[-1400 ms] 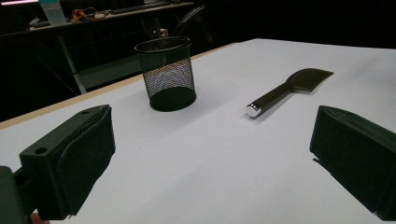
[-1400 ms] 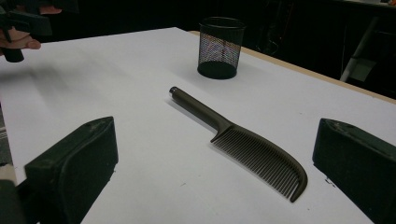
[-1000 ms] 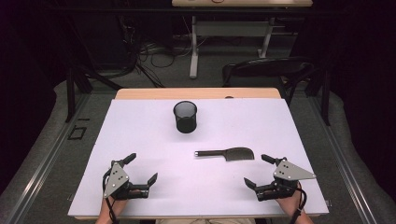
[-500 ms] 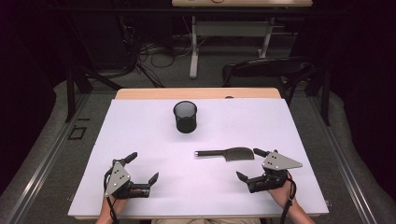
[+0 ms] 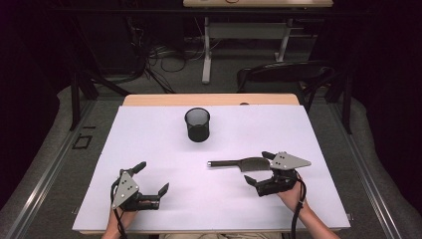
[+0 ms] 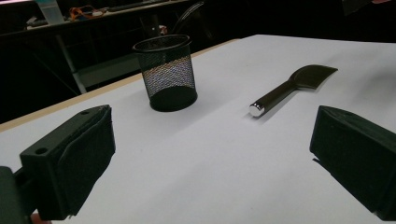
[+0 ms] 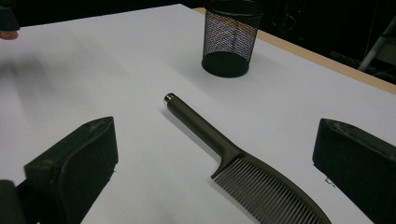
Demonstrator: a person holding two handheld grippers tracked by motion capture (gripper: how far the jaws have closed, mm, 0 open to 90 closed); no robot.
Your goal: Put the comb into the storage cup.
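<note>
A dark comb (image 5: 241, 163) lies flat on the white table (image 5: 149, 134), right of centre, with its handle pointing left. My right gripper (image 5: 257, 167) is open, its jaws on either side of the comb's toothed end and not touching it. In the right gripper view the comb (image 7: 233, 158) runs between the spread jaws of my right gripper (image 7: 215, 172). A black mesh cup (image 5: 197, 124) stands upright behind the comb. My left gripper (image 5: 153, 176) rests open at the front left, holding nothing. The left gripper view shows the cup (image 6: 166, 72) and the comb (image 6: 289, 87) ahead.
The table's wooden far edge (image 5: 209, 99) lies behind the cup. A dark chair (image 5: 283, 74) and a desk's legs (image 5: 206, 50) stand on the floor beyond. A hand's fingertip (image 7: 9, 33) shows far left in the right gripper view.
My right gripper has moved left and forward until its open jaws straddle the comb's toothed end. The left gripper, comb and cup have stayed put.
</note>
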